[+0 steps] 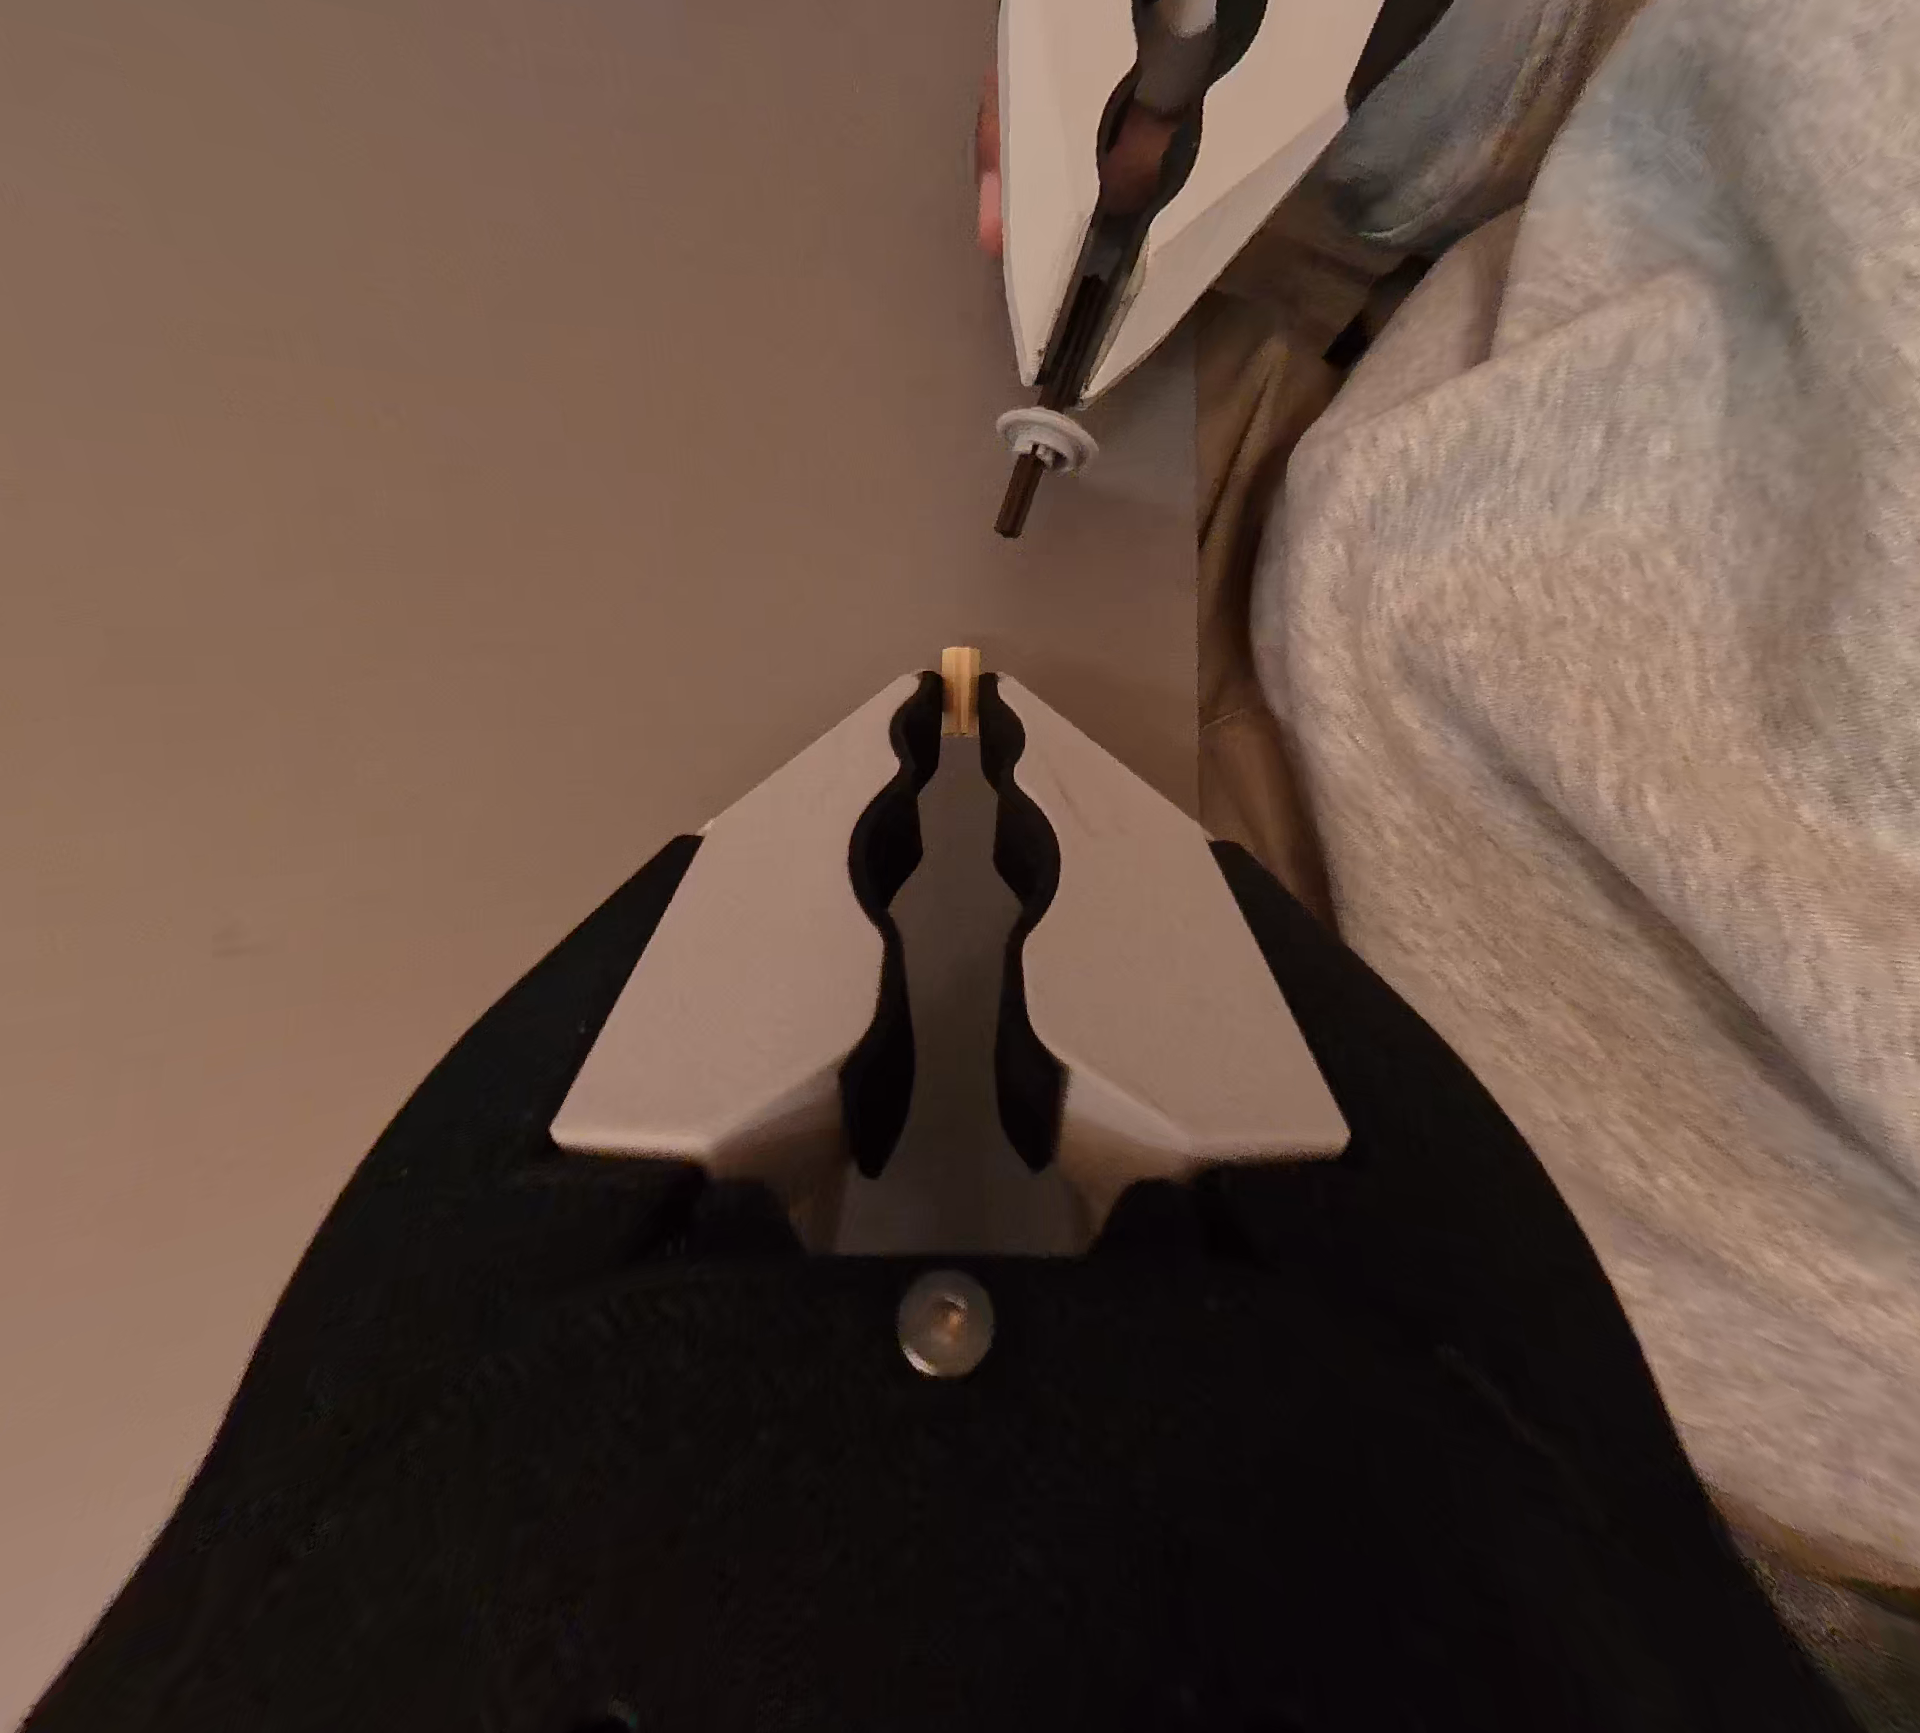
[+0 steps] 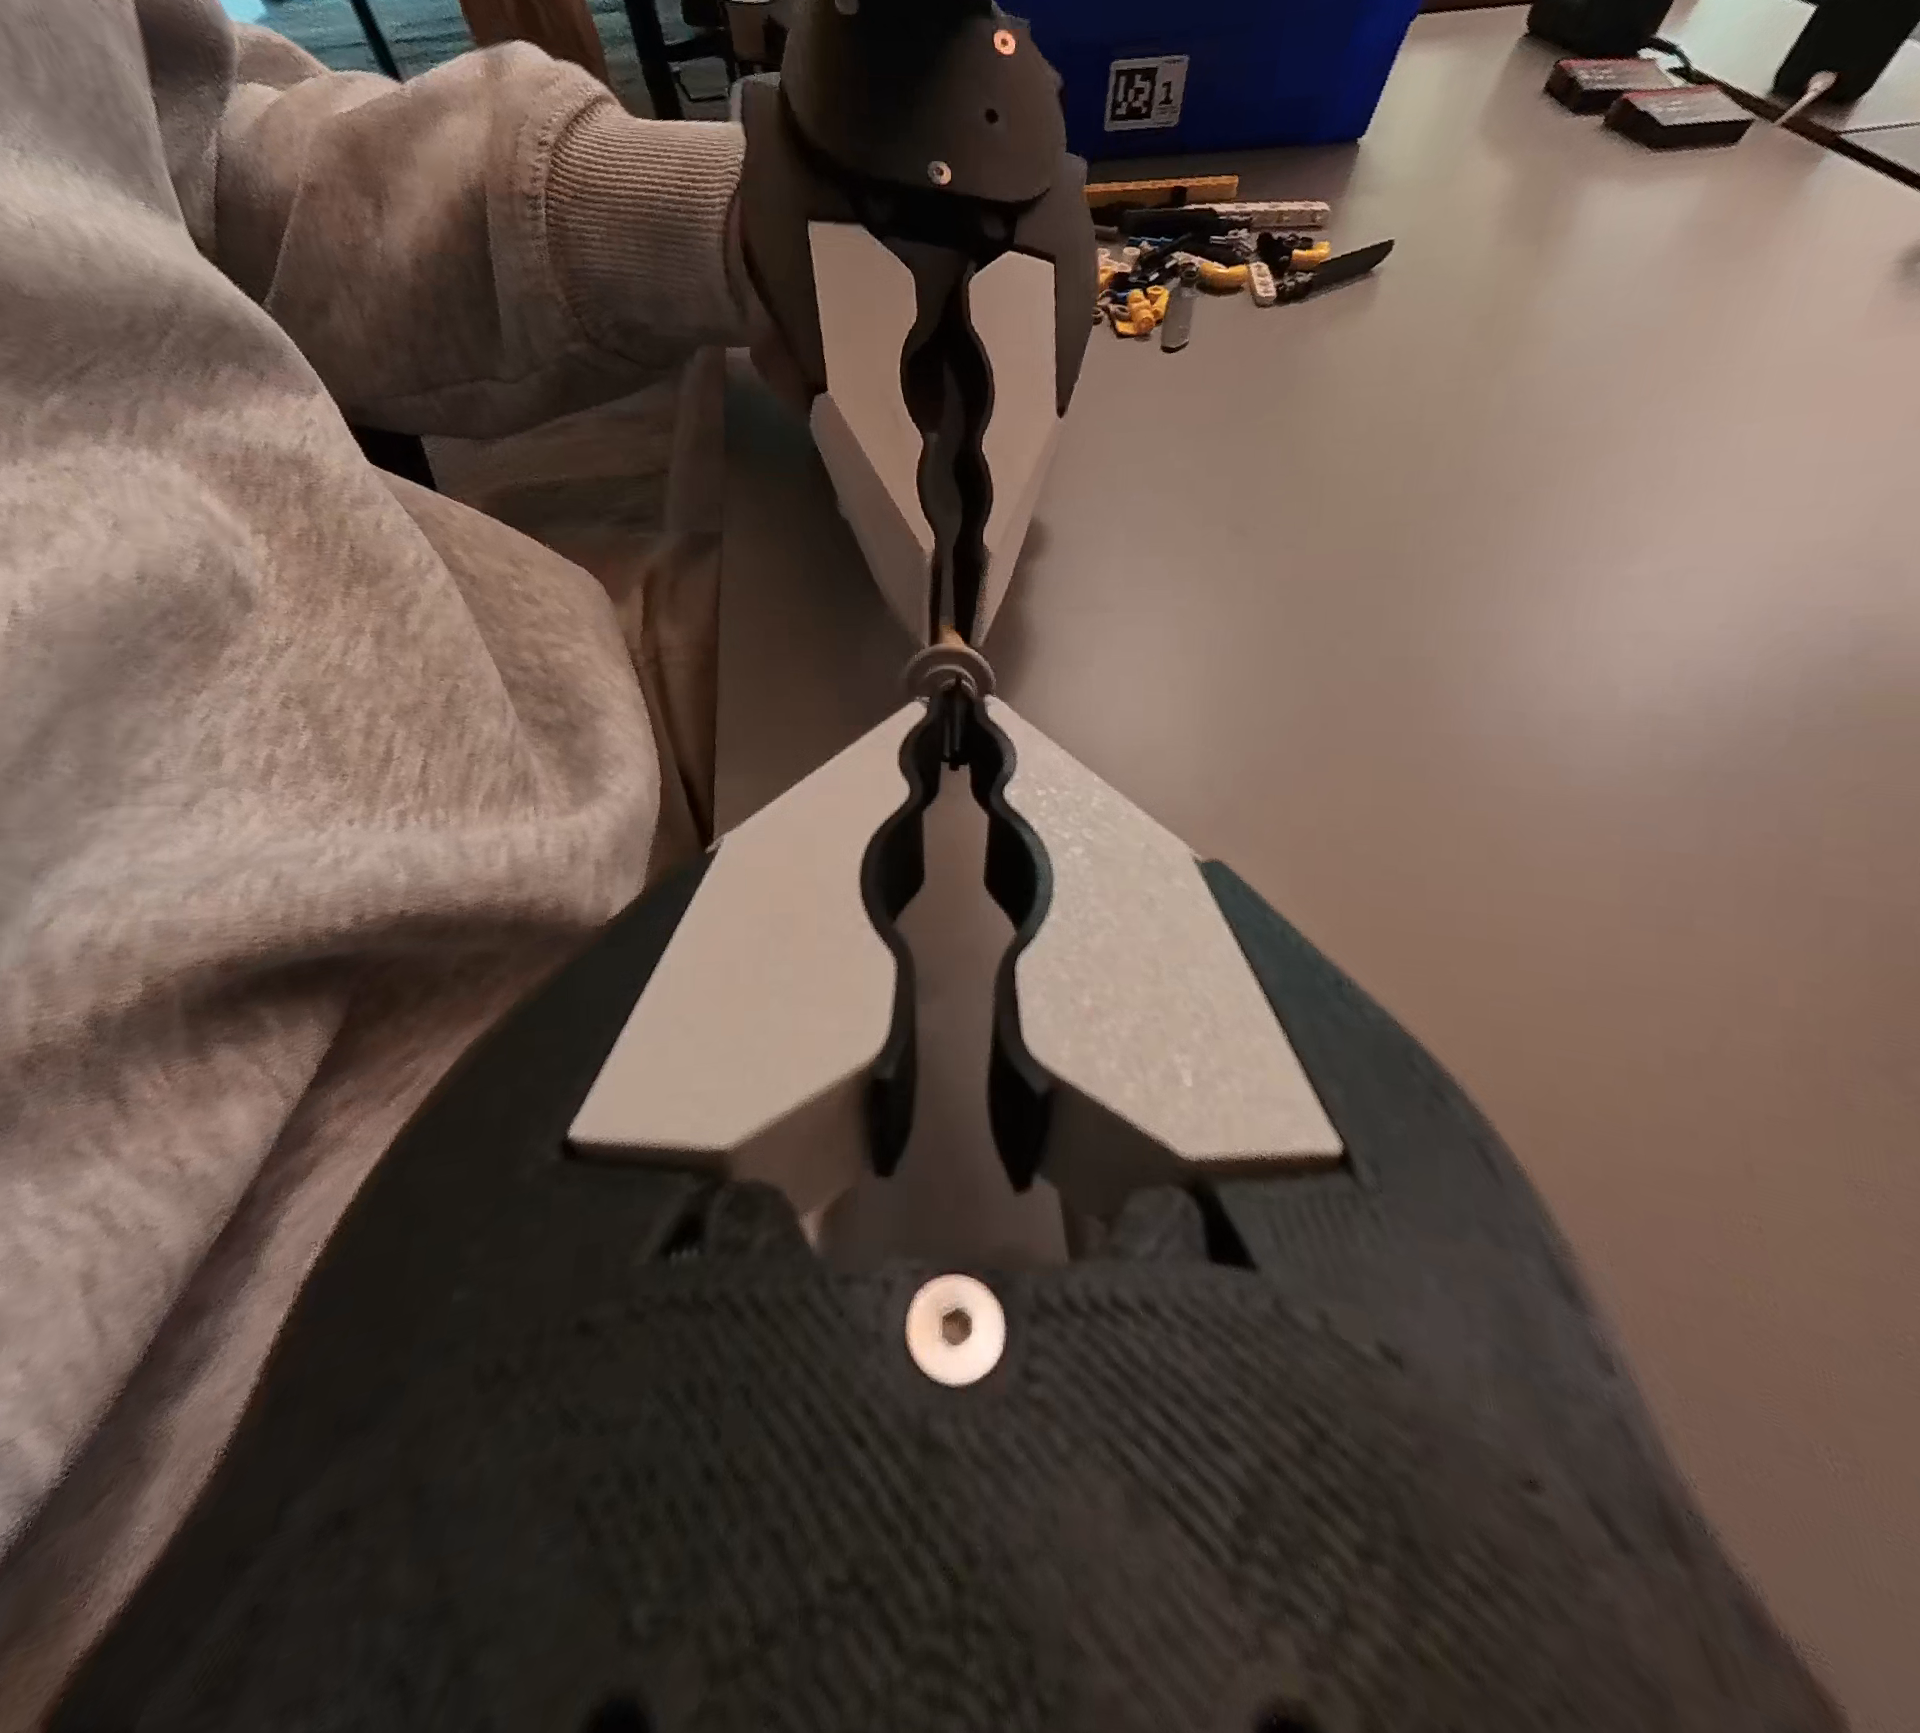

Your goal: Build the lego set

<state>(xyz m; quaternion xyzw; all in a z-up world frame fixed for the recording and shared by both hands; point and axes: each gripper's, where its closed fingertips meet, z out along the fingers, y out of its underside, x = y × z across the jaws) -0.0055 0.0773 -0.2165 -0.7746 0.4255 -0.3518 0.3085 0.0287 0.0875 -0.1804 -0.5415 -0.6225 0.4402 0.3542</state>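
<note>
Left gripper [image 1: 957,677] pinching tan piece [image 1: 956,691], clear gap to axle [image 1: 1016,494].

Dim, warm indoor light with soft shadows; wide-angle bending at the edges, slight blur in the foreground.

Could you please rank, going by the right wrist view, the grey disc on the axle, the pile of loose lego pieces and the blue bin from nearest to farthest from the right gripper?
1. Grey disc, just past the right gripper tips.
2. Pile of loose lego pieces, mid-table, right of the left gripper.
3. Blue bin, behind the pile.
</note>
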